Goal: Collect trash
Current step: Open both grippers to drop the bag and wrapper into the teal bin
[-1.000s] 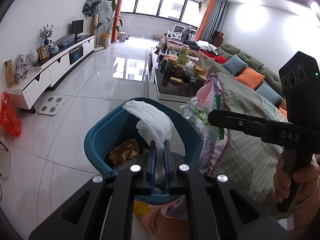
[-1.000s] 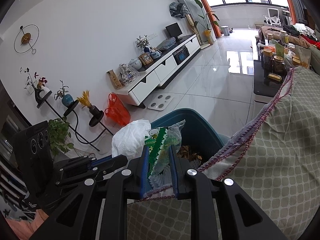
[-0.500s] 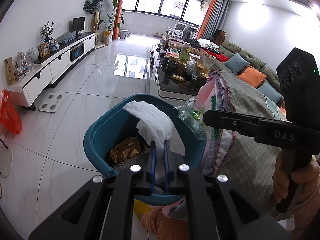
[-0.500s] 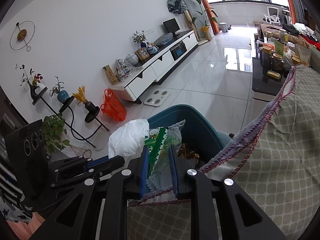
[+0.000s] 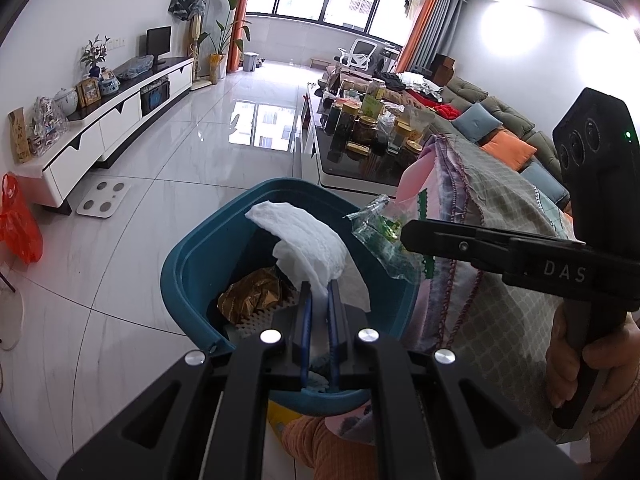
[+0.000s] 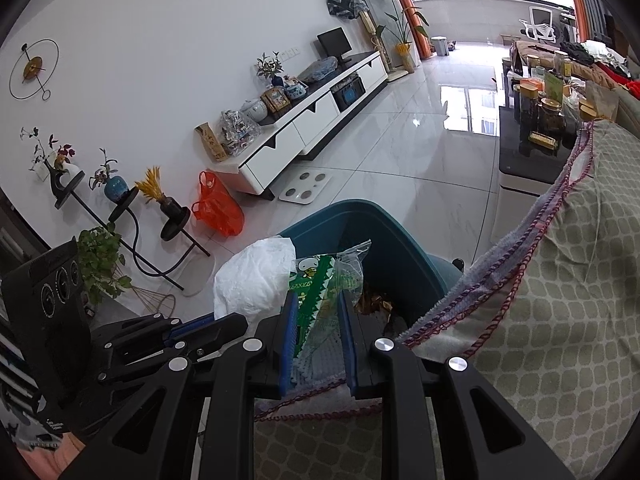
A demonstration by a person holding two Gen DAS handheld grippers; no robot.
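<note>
Item one: white tissue (image 5: 304,236), held in your left gripper (image 5: 320,300), jaws pinched nearly closed on its lower edge. It stands above the teal bin (image 5: 188,264). Expect it to be very light, soft and limp; it should drop freely once let go, though a corner may cling to the pads.

Item two: clear snack wrapper (image 6: 320,292) with green print, held in your right gripper (image 6: 318,312), jaws partly closed on its lower half. It hangs over the bin's rim beside the quilted cover (image 6: 560,280). Thin, crinkly, probably slippery film; grip the flat middle, not a loose corner.

Already in the bin: a crumpled gold wrapper (image 5: 250,294).
</note>
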